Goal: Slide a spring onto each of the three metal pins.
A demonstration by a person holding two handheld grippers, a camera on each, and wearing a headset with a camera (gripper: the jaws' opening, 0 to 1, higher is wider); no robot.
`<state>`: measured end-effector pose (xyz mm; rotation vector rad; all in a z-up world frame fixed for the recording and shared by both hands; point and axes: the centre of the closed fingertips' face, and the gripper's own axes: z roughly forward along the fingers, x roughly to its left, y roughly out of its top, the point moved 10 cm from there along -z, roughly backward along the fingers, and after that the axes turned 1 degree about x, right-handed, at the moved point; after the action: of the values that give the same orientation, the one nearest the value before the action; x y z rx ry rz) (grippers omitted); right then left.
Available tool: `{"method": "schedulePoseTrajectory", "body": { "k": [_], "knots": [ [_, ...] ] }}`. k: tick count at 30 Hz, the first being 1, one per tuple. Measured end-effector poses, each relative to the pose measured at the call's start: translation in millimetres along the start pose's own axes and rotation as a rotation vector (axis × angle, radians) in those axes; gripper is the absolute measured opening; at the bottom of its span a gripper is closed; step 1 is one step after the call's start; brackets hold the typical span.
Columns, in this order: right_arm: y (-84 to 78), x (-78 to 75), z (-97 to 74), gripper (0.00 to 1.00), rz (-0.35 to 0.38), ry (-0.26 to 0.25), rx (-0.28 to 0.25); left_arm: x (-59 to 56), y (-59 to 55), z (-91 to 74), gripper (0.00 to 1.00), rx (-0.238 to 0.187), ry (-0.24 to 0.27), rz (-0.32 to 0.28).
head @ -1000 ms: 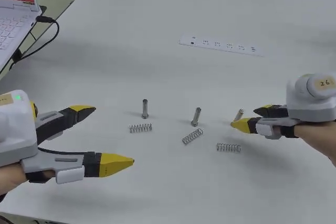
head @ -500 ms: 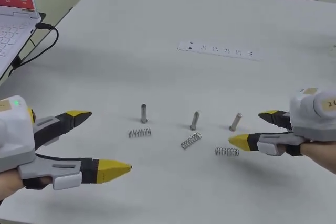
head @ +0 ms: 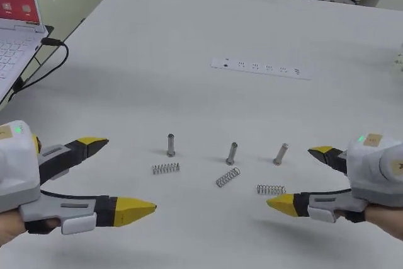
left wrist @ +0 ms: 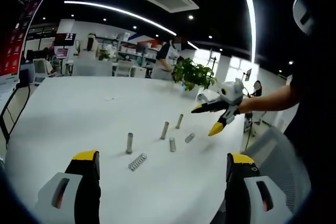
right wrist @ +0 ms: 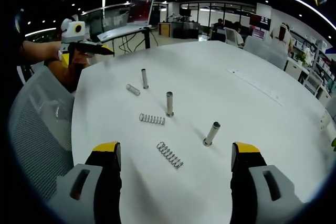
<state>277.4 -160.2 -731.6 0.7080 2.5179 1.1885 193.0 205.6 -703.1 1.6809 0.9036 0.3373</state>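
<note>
Three small metal pins stand upright in a row on the white table: left pin (head: 170,145), middle pin (head: 232,153), right pin (head: 280,154). A loose spring lies just in front of each: left spring (head: 165,168), middle spring (head: 228,177), right spring (head: 271,189). My left gripper (head: 126,174) is open and empty, well left of the left spring. My right gripper (head: 293,176) is open and empty, its near fingertip just right of the right spring. The right gripper view has the right spring (right wrist: 169,155) and right pin (right wrist: 211,133) between the open jaws. The left gripper view has the left pin (left wrist: 129,143) and left spring (left wrist: 137,161) ahead.
A white power strip (head: 260,67) lies farther back on the table. At the far left edge an open laptop (head: 12,23) sits with a black cable (head: 53,61) plugged in. Chairs stand beyond the far edge.
My right gripper has drawn back from beside the right pin toward the near edge and opened wider. The left gripper has held its place. The head camera tilted.
</note>
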Motion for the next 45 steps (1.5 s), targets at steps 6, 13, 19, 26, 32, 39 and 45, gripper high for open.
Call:
{"method": "schedulePoseTrajectory", "body": {
  "k": [6, 13, 19, 26, 32, 39, 45],
  "knots": [
    [-4.7, 3.6, -5.8, 0.85, -0.003, 0.004, 0.002, 0.6, 0.1, 0.3, 0.98, 0.006, -0.001, 0.011],
    [-5.8, 11.0, -10.0, 0.83, -0.022, 0.01, 0.007, 1.2, -0.5, 2.5, 0.98, 0.018, -0.002, 0.024],
    [-7.9, 20.1, -9.3, 0.79, -0.056, 0.036, 0.032, 0.4, -3.0, 2.8, 0.98, 0.026, -0.001, 0.024],
    [-12.0, 26.8, -7.5, 0.71, -0.112, 0.067, 0.08, 0.7, -8.7, 0.3, 0.98, 0.037, 0.004, 0.013],
    [-9.8, 26.1, -5.3, 0.65, -0.124, 0.079, 0.091, 1.7, -10.6, -1.0, 0.98, 0.033, 0.01, 0.005],
    [-7.2, 21.6, 1.1, 0.6, -0.193, 0.091, 0.146, 0.3, -13.5, -2.2, 0.97, 0.04, 0.007, -0.007],
    [-4.2, 18.0, 5.7, 0.52, -0.255, 0.112, 0.197, -0.2, -16.0, -4.1, 0.95, 0.049, 0.003, -0.012]
  ]
}}
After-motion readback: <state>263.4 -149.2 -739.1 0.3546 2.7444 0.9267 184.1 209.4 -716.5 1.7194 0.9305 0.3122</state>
